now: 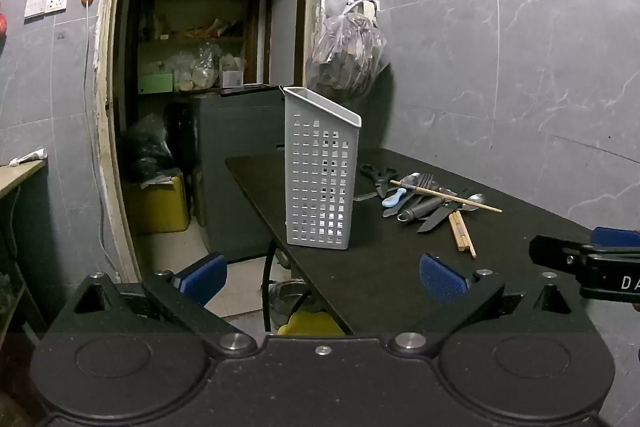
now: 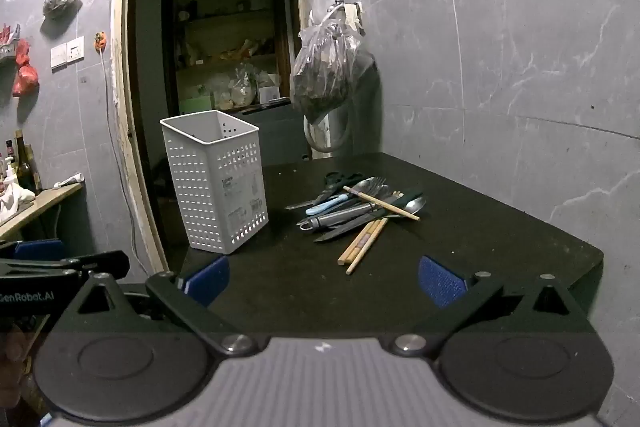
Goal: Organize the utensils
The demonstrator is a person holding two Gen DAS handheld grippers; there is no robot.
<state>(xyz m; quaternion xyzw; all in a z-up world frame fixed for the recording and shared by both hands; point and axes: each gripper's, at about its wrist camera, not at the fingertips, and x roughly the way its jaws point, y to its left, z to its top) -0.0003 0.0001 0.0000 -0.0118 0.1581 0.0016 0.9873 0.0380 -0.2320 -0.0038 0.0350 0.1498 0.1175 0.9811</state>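
Note:
A white perforated utensil holder [image 1: 320,171] [image 2: 218,183] stands upright on the left part of a dark table [image 1: 400,267] [image 2: 460,247]. To its right lies a heap of utensils [image 1: 424,201] [image 2: 356,205]: scissors, spoons, a fork, knives, a blue-handled piece and wooden chopsticks [image 2: 362,241]. My left gripper [image 1: 322,277] hangs open near the table's front left corner, nothing between its blue pads. My right gripper [image 2: 324,281] is open over the table's front edge, short of the heap, and holds nothing. Each gripper shows at the edge of the other's view.
A doorway [image 2: 216,67] behind the table opens on cluttered shelves. A plastic bag [image 1: 348,55] [image 2: 328,67] hangs on the grey tiled wall above the table's back. A counter [image 2: 40,203] with bottles stands at the far left. Yellow containers [image 1: 160,203] sit on the floor.

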